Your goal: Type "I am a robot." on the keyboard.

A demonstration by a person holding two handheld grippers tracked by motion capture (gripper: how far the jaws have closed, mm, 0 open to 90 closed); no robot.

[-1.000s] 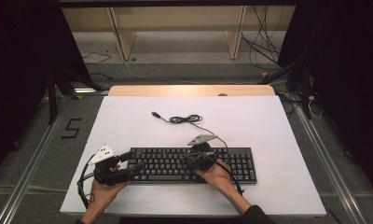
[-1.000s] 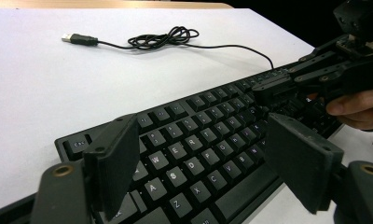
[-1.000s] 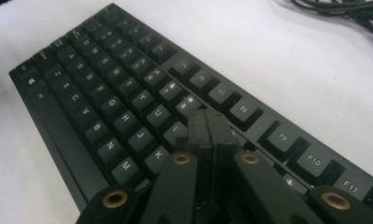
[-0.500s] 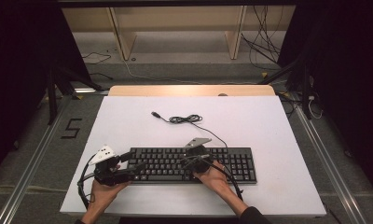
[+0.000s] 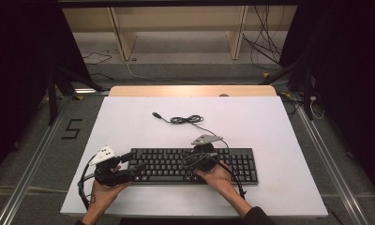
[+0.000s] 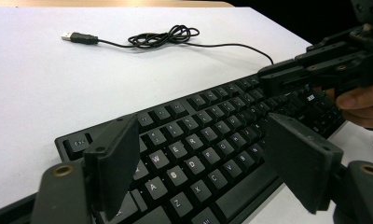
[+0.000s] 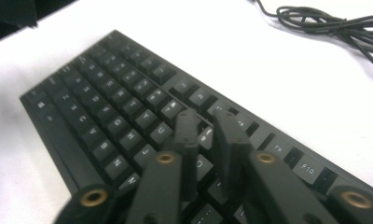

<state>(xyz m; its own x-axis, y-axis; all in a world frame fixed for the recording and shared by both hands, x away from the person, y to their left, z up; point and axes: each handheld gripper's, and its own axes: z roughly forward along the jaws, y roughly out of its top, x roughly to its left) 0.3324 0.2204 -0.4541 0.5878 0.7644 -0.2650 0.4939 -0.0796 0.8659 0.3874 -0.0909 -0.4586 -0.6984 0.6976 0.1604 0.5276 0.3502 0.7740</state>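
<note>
Keyboard (image 5: 195, 165) lies flat near my edge of the white bench (image 5: 270, 122), long axis running left to right. My left gripper (image 5: 134, 167) straddles its left end, jaws spread wide, gripping nothing. My right gripper (image 5: 189, 162) hovers over the middle keys, jaws just cracking apart, nothing between. Its tips blur against the keys, so contact is unclear.

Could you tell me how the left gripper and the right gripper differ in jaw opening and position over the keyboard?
The left gripper stands wide open at the left end of the keyboard; the right gripper has just been opening, with only a narrow gap and nothing between, over the middle keys. Both are black and hand-held.
</note>
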